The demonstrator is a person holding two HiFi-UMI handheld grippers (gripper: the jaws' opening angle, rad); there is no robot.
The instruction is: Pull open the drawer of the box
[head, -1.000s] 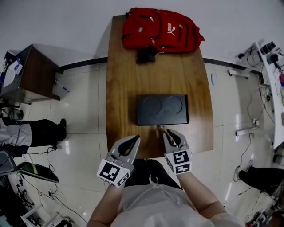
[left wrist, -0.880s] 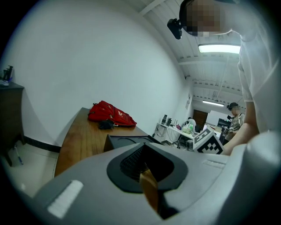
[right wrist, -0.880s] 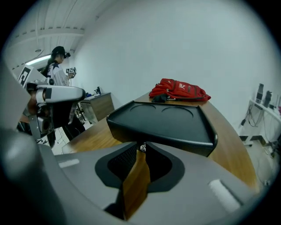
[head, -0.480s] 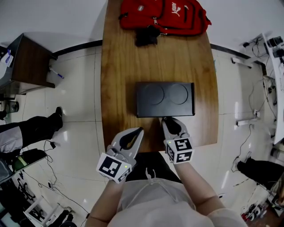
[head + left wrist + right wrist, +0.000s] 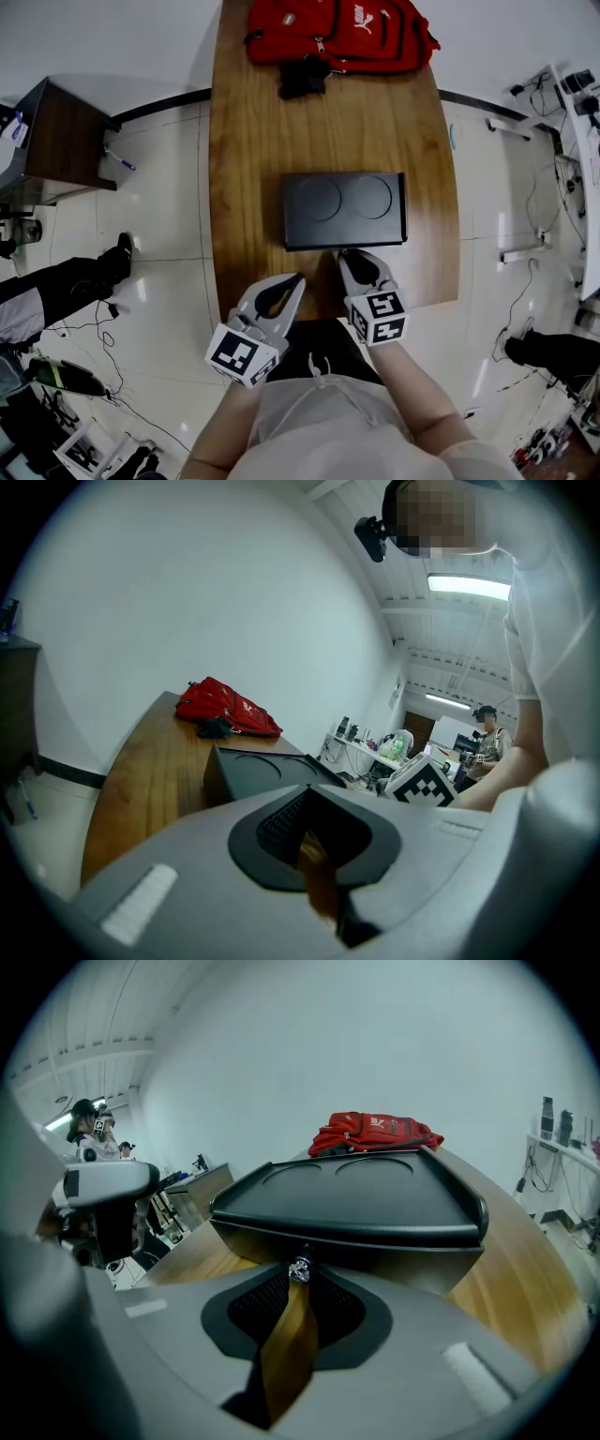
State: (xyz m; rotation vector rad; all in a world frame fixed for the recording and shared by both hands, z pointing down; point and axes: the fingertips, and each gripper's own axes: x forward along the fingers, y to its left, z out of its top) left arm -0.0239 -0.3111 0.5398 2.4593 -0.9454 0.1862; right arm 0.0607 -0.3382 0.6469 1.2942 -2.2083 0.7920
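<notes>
Black drawer box (image 5: pixel 344 209) at mid-worktop (image 5: pixel 246 122), its drawer front apparently flush and not yet drawn out. Right tongs (image 5: pixel 298 1290) pressed together at the small glittering drawer knob (image 5: pixel 299 1270), seemingly pinching it. Left tongs (image 5: pixel 284 284) pressed together on nothing, just short of the box. Remaining: the pull itself.
</notes>
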